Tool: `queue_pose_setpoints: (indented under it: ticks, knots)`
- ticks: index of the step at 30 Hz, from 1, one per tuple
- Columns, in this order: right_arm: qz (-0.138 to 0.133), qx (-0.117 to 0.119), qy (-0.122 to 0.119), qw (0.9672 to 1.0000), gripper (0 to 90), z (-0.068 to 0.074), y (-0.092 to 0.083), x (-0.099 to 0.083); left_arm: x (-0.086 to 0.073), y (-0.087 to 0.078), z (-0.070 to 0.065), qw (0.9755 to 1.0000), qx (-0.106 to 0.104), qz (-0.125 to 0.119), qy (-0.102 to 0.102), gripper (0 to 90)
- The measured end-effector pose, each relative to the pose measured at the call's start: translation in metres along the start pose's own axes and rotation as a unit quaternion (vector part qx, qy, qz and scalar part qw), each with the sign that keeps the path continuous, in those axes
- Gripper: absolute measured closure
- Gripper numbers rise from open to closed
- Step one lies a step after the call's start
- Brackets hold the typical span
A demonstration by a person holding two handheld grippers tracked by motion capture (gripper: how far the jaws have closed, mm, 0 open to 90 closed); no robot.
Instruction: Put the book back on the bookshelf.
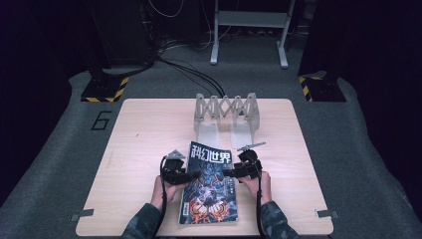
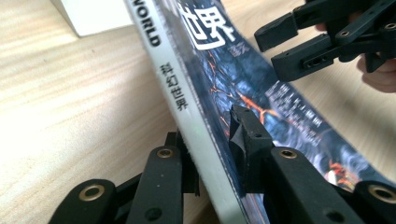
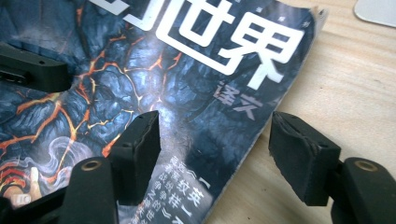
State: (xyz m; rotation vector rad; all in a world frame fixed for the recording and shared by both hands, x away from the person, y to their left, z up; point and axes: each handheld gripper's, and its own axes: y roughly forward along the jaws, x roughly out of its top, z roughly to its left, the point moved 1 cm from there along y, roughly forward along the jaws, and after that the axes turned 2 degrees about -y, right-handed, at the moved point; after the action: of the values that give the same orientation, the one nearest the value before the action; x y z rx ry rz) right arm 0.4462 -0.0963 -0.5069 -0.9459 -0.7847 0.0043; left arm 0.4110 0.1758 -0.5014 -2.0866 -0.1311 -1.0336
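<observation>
The magazine [image 1: 209, 184] lies on the near half of the table [image 1: 144, 129], its spine edge lifted, in front of a grey folding rack [image 1: 226, 117]. The left gripper [image 2: 212, 154] pinches the magazine's spine between its jaws. The right gripper [image 3: 215, 154] stands spread, straddling the opposite edge without pressing it.

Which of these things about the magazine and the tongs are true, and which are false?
1. The left tongs pinch the magazine by its spine. True.
2. The right tongs are clamped shut on the magazine. False: their jaws stand apart, one over the cover, one over the table.
3. A grey folding rack stands behind the magazine. True.
4. The magazine stands in the rack. False: it is at the table's near side.
</observation>
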Motion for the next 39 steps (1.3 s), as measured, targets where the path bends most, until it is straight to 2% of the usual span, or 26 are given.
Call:
queue_pose_setpoints:
  ticks: [2, 3, 8, 9, 13, 15, 16, 19, 22, 25, 27, 30, 32, 39]
  knots:
    - [0.002, 0.004, 0.001, 1.0000, 28.4, -0.001, -0.001, 0.001, -0.001, -0.005, -0.001, 0.9999, -0.004, -0.015, 0.007, 75.5]
    - [0.002, 0.003, 0.002, 1.0000, 27.0, -0.001, -0.001, 0.002, -0.001, -0.006, -0.002, 0.9998, -0.007, -0.019, 0.003, 75.7]
    - [0.004, 0.015, 0.011, 0.9998, 23.4, -0.003, 0.002, 0.003, -0.003, -0.009, -0.003, 0.9994, -0.011, -0.032, 0.004, 76.2]
    - [0.007, 0.022, 0.016, 0.9996, 23.1, -0.003, 0.005, 0.004, -0.003, -0.011, -0.004, 0.9992, -0.017, -0.037, 0.008, 76.6]
    - [0.015, 0.034, 0.017, 0.9992, 26.9, -0.002, 0.010, 0.005, -0.001, -0.016, -0.005, 0.9986, -0.028, -0.041, 0.020, 77.2]
    - [0.017, 0.028, 0.013, 0.9994, 26.9, 0.003, 0.011, 0.008, 0.000, -0.016, -0.006, 0.9984, -0.030, -0.042, 0.021, 77.3]
    - [0.015, 0.025, 0.005, 0.9996, 27.6, 0.003, 0.012, 0.009, 0.002, -0.018, -0.004, 0.9984, -0.034, -0.040, 0.021, 77.2]
    - [0.008, 0.024, 0.006, 0.9997, 31.1, 0.003, 0.011, 0.010, 0.003, -0.020, -0.002, 0.9983, -0.041, -0.038, 0.019, 77.1]
    - [0.008, 0.019, 0.008, 0.9998, 31.9, 0.006, 0.009, 0.010, 0.007, -0.023, 0.000, 0.9978, -0.061, -0.026, 0.007, 77.1]
    - [0.002, 0.019, 0.003, 0.9998, 32.8, 0.006, 0.008, 0.010, 0.010, -0.023, 0.000, 0.9976, -0.066, -0.020, 0.007, 76.9]
    - [-0.004, 0.024, 0.012, 0.9996, 34.7, 0.005, 0.006, 0.010, 0.015, -0.023, 0.001, 0.9970, -0.077, -0.004, 0.004, 76.6]
    - [-0.011, 0.023, 0.010, 0.9996, 35.5, 0.006, 0.004, 0.010, 0.020, -0.024, 0.004, 0.9965, -0.082, 0.014, 0.010, 76.0]
    - [-0.012, 0.022, 0.012, 0.9996, 35.9, 0.007, 0.003, 0.011, 0.021, -0.024, 0.004, 0.9960, -0.086, 0.020, 0.006, 75.9]
    - [-0.029, 0.019, 0.001, 0.9994, 36.7, 0.011, -0.005, 0.016, 0.026, -0.028, 0.004, 0.9955, -0.090, 0.026, 0.011, 76.2]
